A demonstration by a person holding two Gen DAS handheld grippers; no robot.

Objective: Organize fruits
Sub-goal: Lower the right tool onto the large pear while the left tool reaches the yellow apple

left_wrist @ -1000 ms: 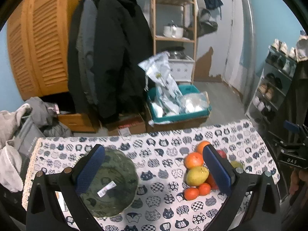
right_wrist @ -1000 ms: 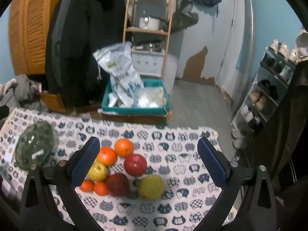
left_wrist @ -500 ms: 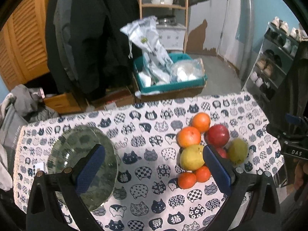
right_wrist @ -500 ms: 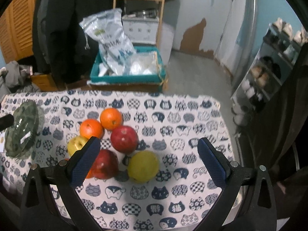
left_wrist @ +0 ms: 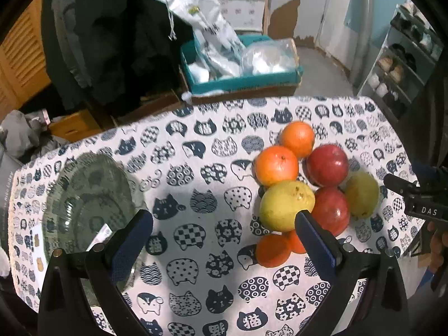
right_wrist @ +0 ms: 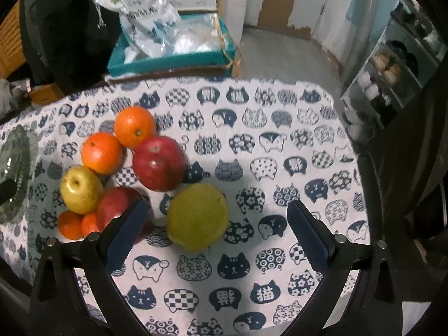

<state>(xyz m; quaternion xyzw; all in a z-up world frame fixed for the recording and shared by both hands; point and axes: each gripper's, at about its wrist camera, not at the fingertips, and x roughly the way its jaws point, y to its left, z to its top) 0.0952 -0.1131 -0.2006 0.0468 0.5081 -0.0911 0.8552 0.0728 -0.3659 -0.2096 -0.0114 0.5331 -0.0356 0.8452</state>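
A pile of fruit lies on a cat-print tablecloth (left_wrist: 201, 196): two oranges (left_wrist: 275, 165), two red apples (left_wrist: 327, 165), a yellow apple (left_wrist: 285, 204), a green-yellow pear (left_wrist: 362, 193) and small tangerines (left_wrist: 273, 250). A green glass plate (left_wrist: 84, 204) sits at the left. My left gripper (left_wrist: 224, 238) is open and empty, above the cloth between plate and fruit. My right gripper (right_wrist: 217, 229) is open and empty, with the pear (right_wrist: 197, 217) between its fingers' line, just ahead. The red apple (right_wrist: 159, 162) and oranges (right_wrist: 134, 126) lie to its left.
A teal box (left_wrist: 240, 81) with plastic bags stands on the floor behind the table. Dark coats (left_wrist: 112, 42) hang at the back left. A shoe rack (right_wrist: 392, 64) stands at the right. The table's far edge (right_wrist: 224, 79) and right edge are close to the fruit.
Both grippers have tilted down and moved closer to the table. The fruit now appears larger and nearer, and the pear lies just ahead of the right gripper. Both stay open.
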